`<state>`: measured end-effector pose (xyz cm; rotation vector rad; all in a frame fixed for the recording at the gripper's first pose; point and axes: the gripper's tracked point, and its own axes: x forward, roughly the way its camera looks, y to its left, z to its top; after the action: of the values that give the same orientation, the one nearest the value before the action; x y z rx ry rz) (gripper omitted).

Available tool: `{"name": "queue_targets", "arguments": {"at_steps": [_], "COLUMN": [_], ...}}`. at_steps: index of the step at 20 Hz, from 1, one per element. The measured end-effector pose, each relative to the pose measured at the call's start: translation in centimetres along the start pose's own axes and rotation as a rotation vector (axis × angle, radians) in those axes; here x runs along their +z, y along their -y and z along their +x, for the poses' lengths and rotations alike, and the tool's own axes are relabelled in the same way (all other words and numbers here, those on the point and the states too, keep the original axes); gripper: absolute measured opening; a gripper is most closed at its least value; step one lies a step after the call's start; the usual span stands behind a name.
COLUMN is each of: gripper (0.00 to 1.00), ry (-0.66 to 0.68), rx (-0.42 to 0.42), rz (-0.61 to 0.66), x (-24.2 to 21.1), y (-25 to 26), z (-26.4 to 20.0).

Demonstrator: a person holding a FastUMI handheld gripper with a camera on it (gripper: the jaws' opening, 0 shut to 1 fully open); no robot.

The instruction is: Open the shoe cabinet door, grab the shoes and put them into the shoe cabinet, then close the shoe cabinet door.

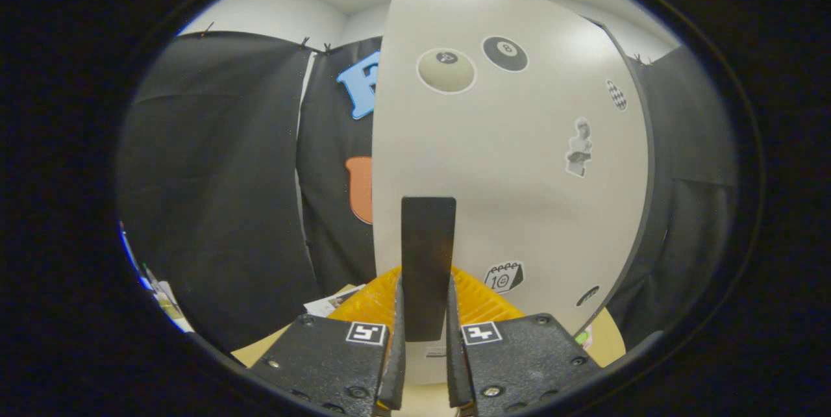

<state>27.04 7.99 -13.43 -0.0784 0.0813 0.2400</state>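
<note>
Now | tongs [425,313] clamp door handle [427,261] | tabletop [610,339] below

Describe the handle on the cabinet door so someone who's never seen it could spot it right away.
Find the big pale cabinet door dotted with stickers. Near its lower edge stands the handle, a dark upright flat strip, with the gripper fingers closed on either side of it. Unlike the stickers, it is plain and rectangular.

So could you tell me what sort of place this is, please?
Probably a cloth-walled recording booth: black cloth hangs behind a stickered white cabinet door, whose dark handle sits between the gripper fingers.
</note>
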Motion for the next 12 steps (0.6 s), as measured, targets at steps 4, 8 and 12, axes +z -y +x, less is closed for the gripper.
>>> {"name": "queue_targets", "arguments": {"at_steps": [4, 8, 12], "gripper": [0.29, 0.29, 0.29], "ry": [-0.009, 0.007, 0.015], "rx": [0.0, 0.026, 0.095], "rz": [-0.02, -0.019, -0.029], "x": [-0.2, -0.6, -1.0], "y": [0.4, 1.3, 2.6], "z": [-2.3, -4.8, -7.2]}}
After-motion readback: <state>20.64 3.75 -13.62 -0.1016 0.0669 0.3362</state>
